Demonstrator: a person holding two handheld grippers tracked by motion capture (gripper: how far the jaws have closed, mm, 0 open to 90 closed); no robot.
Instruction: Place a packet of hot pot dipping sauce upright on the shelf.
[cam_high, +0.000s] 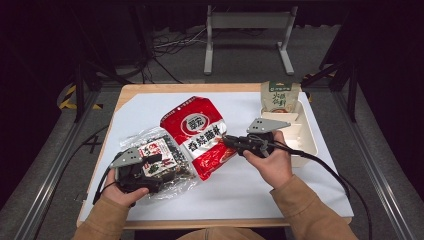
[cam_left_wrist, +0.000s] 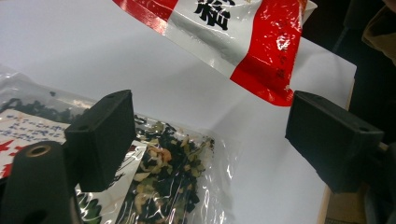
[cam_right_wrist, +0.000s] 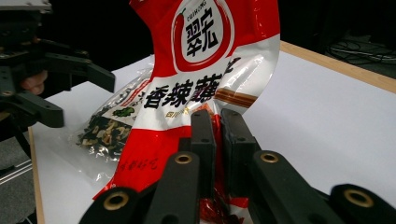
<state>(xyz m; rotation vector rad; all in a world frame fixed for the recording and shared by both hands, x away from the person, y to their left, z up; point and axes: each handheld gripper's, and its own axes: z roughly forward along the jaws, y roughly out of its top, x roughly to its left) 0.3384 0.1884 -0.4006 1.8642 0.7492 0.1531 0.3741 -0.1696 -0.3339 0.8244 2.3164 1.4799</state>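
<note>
A: Nearest the person, the left gripper (cam_high: 150, 170) hangs over the clear packet of dried greens (cam_high: 162, 160) at the table's near left. Its jaws stand wide apart with nothing between them, and the packet lies flat on the white table (cam_high: 260, 190) below.

B: And the other hand?

A: The right gripper (cam_right_wrist: 218, 135) has its jaws pinched narrow on the lower edge of the red snack bag (cam_right_wrist: 205, 60). In the right gripper view the bag stands up off the table, bent over, so I judge it lifted by that edge.

B: Where does it sit in the high view?

A: Mid-table, just right of the dried greens, its corner touching that packet. Farther right is the white tray (cam_high: 307, 142), with a green-and-white pouch (cam_high: 280, 97) standing at its far end.

B: So how far along?

A: One pouch is in the tray. The red bag is gripped but well short of it, and the greens are not yet picked up. Most seems left.
</note>
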